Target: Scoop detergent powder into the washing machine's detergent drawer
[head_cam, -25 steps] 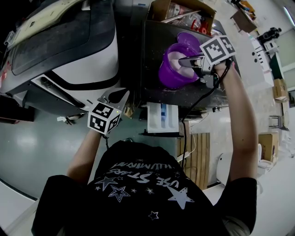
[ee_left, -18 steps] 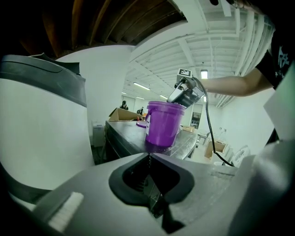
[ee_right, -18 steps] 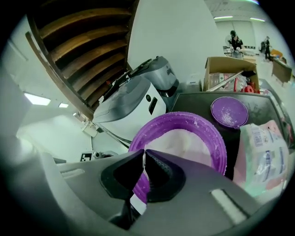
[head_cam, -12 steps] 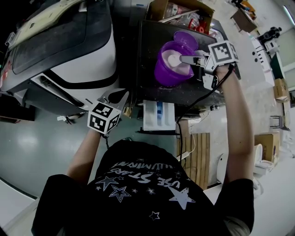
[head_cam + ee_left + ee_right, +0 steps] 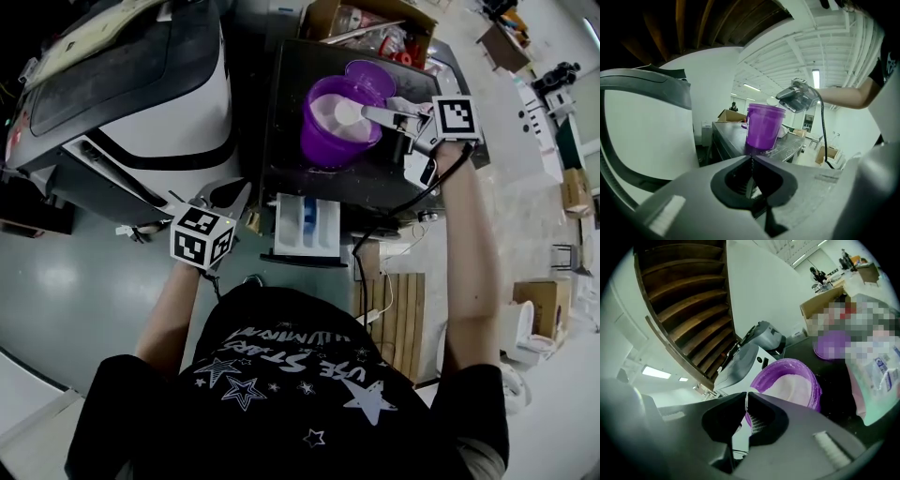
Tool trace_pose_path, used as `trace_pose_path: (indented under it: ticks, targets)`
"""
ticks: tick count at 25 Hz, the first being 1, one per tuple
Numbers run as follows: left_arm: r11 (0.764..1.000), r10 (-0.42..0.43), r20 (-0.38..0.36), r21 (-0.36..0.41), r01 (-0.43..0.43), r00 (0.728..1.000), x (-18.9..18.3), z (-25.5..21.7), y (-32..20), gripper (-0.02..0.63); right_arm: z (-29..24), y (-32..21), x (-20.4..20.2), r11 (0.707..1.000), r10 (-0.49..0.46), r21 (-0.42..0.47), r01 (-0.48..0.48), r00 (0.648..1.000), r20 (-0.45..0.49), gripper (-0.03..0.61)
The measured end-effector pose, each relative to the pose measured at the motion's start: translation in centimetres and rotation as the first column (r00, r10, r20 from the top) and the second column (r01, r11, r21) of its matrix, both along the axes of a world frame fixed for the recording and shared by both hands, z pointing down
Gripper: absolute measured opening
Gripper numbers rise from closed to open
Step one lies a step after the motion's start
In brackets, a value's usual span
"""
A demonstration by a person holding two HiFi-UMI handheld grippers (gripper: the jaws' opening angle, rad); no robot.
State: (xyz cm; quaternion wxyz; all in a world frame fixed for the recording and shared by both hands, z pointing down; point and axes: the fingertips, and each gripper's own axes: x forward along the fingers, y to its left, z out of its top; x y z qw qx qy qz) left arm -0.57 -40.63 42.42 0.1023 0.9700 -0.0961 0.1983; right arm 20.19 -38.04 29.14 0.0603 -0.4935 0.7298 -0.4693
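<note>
A purple bucket (image 5: 323,141) of white detergent powder (image 5: 790,387) stands on the dark top of the washing machine (image 5: 375,183). Its lid (image 5: 373,75) lies just behind it. My right gripper (image 5: 367,114) reaches over the bucket's mouth, shut on a white scoop (image 5: 349,112) whose cup sits above the powder. The white detergent drawer (image 5: 305,225) is pulled out at the machine's front, below the bucket. My left gripper (image 5: 228,192) hangs shut and empty, left of the drawer. In the left gripper view the bucket (image 5: 764,126) stands ahead of the shut jaws.
A large grey and white machine (image 5: 141,94) fills the left. A cardboard box (image 5: 370,23) of packets sits behind the bucket, with a detergent bag (image 5: 876,376) to the right. The right gripper's cable (image 5: 398,208) hangs over the machine's front. A wooden pallet (image 5: 398,319) lies on the floor.
The right gripper has shifted a little left over the bucket, and the scoop's cup now shows above the powder. The left gripper has barely moved.
</note>
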Motion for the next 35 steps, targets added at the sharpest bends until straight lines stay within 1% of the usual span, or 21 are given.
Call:
trace_pose_path:
  ticks: [9, 12, 15, 18, 23, 28, 35]
  targets:
    - [0.998, -0.062, 0.017, 0.001, 0.062, 0.998, -0.6, -0.5, 3.8, 0.000, -1.4, 3.5, -0.3, 0.994, 0.001, 0.105, -0.015, 0.991, 0.131, 0.037]
    - [0.997, -0.071, 0.031, 0.012, 0.070, 0.997, -0.8, -0.6, 5.3, 0.000, -1.4, 4.7, -0.9, 0.990, -0.021, 0.139, -0.003, 0.985, 0.170, 0.037]
    - [0.996, -0.090, 0.047, 0.014, 0.090, 0.995, -1.2, -0.5, 6.7, 0.000, -0.6, 6.1, -1.8, 0.988, -0.048, 0.153, 0.014, 0.974, 0.220, 0.037]
    - [0.994, -0.110, 0.058, 0.011, 0.110, 0.992, -1.6, -0.2, 8.0, 0.000, 0.7, 7.6, -2.8, 0.988, -0.072, 0.152, 0.033, 0.962, 0.264, 0.037]
    - [0.989, -0.148, 0.078, 0.005, 0.148, 0.986, -1.8, 0.5, 10.2, 0.000, 3.0, 10.2, -4.6, 0.986, -0.120, 0.146, 0.078, 0.945, 0.304, 0.037]
    - [0.979, -0.204, 0.094, 0.000, 0.205, 0.974, -2.5, 1.3, 12.2, 0.000, 6.1, 12.3, -6.5, 0.986, -0.152, 0.118, 0.119, 0.931, 0.332, 0.037]
    - [0.960, -0.277, 0.123, -0.002, 0.280, 0.953, -4.3, 2.1, 14.8, 0.000, 10.0, 14.0, -10.4, 0.976, -0.219, 0.089, 0.200, 0.911, 0.349, 0.037]
